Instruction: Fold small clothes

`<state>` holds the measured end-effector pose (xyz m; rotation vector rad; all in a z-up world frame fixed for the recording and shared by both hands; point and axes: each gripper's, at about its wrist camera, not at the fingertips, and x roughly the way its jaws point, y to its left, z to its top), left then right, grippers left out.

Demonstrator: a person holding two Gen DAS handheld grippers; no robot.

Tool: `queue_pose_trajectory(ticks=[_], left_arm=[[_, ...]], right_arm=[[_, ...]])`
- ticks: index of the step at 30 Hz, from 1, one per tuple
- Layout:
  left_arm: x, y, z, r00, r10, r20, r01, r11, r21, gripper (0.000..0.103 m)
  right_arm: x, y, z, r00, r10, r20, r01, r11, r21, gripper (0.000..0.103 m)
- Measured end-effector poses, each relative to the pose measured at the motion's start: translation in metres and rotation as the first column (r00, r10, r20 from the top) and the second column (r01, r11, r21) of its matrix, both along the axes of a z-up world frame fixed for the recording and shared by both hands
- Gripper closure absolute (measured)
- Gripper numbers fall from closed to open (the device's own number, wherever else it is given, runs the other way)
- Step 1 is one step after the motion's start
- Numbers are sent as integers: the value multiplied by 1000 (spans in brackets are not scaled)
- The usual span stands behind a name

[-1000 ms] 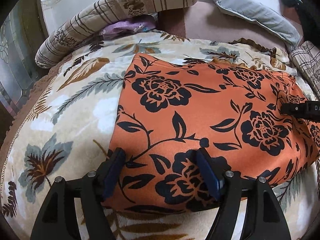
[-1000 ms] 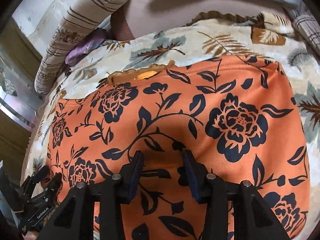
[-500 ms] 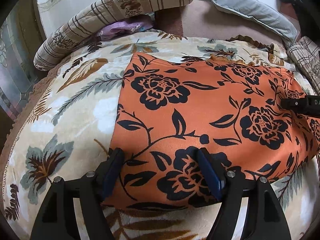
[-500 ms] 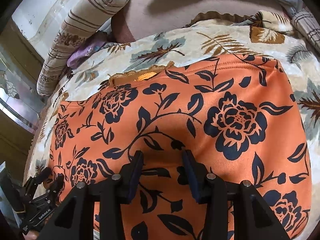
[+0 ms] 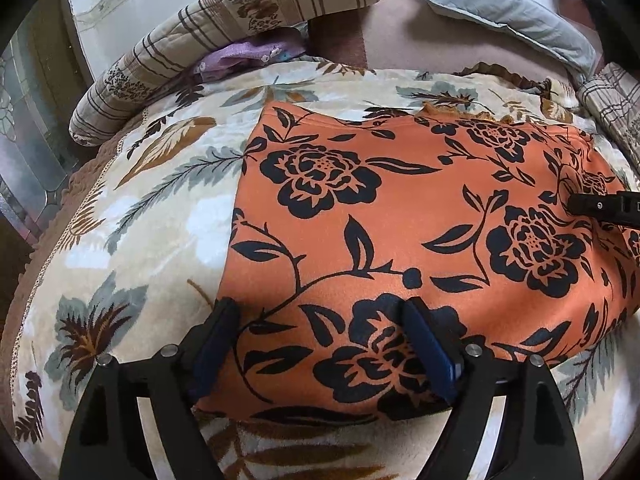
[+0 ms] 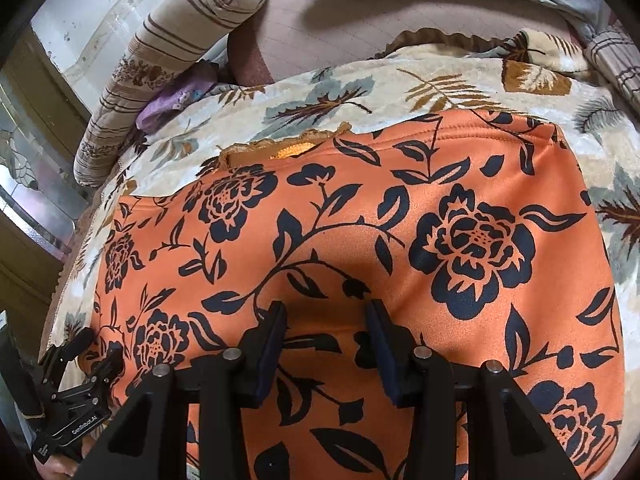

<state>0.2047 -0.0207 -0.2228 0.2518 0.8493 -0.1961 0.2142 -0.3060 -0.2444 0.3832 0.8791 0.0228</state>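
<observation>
An orange garment with black flowers (image 5: 400, 216) lies flat on a leaf-patterned blanket (image 5: 132, 240). My left gripper (image 5: 320, 312) is open, low over the garment's near left corner, one finger at its left edge. My right gripper (image 6: 326, 312) is open and empty, hovering over the middle of the garment (image 6: 360, 248). The right gripper's tip shows at the right edge of the left wrist view (image 5: 604, 210). The left gripper shows at the lower left of the right wrist view (image 6: 76, 392).
A striped bolster (image 5: 224, 36) lies at the back left with a purple cloth (image 5: 248, 54) under it. A grey pillow (image 5: 508, 12) lies at the back right. A plaid cushion (image 5: 612, 108) sits at the far right. The blanket's left edge (image 5: 44, 240) drops off.
Both grippers have drawn back slightly from the garment. Both stay open; the garment has not moved.
</observation>
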Motion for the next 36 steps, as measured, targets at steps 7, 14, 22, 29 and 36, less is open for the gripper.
queue_pose_trajectory(ticks=[7, 14, 22, 29, 36], left_arm=[[1, -2, 0, 1000, 20, -10, -19, 1000, 7, 17], [1, -3, 0, 999, 35, -13, -35, 999, 12, 16], [3, -7, 1, 995, 93, -27, -92, 996, 13, 13], [4, -8, 0, 990, 137, -23, -137, 990, -7, 10], [7, -2, 15, 994, 109, 0, -109, 992, -65, 10]], right_arm=[[-1, 0, 0, 1000, 8, 5, -8, 1000, -2, 56], [-1, 0, 0, 1000, 7, 6, -7, 1000, -4, 56], [-1, 1, 0, 1000, 7, 6, -7, 1000, -6, 56], [-1, 0, 0, 1000, 7, 2, -7, 1000, 0, 56], [-8, 5, 28, 997, -4, 72, 7, 999, -45, 56]])
